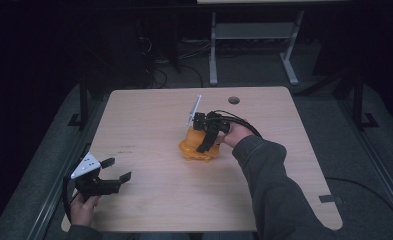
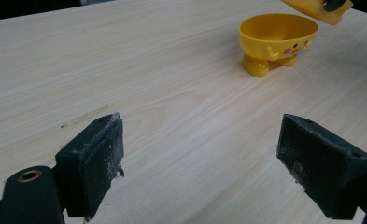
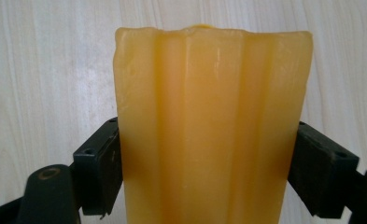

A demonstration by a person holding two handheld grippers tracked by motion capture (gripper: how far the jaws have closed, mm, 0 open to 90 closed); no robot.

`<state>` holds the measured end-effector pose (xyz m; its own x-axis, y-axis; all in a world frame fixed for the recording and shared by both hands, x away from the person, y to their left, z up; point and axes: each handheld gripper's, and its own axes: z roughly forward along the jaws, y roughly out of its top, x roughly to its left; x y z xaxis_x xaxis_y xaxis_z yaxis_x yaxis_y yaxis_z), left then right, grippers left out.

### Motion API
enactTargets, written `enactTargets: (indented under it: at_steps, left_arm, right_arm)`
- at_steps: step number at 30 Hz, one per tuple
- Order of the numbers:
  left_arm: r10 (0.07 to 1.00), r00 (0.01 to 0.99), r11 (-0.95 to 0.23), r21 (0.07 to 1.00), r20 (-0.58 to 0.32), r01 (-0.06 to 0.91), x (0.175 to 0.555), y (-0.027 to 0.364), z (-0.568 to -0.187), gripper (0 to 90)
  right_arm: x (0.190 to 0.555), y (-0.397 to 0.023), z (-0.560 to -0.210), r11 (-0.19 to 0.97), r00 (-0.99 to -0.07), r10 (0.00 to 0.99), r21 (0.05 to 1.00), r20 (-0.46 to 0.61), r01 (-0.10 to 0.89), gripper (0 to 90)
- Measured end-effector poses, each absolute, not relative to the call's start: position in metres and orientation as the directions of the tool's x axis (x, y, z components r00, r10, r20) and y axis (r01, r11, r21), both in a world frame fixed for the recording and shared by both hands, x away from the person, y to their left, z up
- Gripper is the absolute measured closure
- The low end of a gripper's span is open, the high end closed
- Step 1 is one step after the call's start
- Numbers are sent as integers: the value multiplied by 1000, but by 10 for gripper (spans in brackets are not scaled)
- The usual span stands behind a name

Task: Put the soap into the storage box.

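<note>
Light wood desk with rounded corners carries a small yellow bowl shaped like a cartoon figure, with stubby feet, little arms and pink cheeks on its side. In the high view the bowl stands upright near the middle of the desk, a little to the right, mostly covered from above by the right gripper. A person's right hand holds that gripper, the grey sleeve reaching in from the near right.

Right gripper is clamped on an orange-yellow ribbed piece, a translucent moulded part with lengthwise ridges; in the right gripper view the two black jaws press on its left and right sides and the piece stands up between them over bare wood. In the left gripper view an edge of this piece hangs just above and beyond the bowl's far rim, not touching it as far as I can tell.

Left gripper sits at the near left corner of the desk, held by the left hand, well apart from the bowl. Its jaws stand wide apart with nothing between them, pointing toward the bowl, the worn black pads above bare wood
</note>
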<state>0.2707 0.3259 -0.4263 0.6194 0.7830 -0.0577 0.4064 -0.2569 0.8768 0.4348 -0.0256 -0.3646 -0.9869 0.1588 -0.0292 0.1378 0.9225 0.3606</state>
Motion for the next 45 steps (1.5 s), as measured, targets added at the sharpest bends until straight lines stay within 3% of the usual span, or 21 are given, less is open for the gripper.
enactTargets:
  at_steps: [45]
  left_arm:
    - [781, 622, -253, 877, -64, 408, 271, 325, -426, 141]
  right_arm:
    - [439, -4, -385, 927, -984, 175, 340, -27, 156, 197]
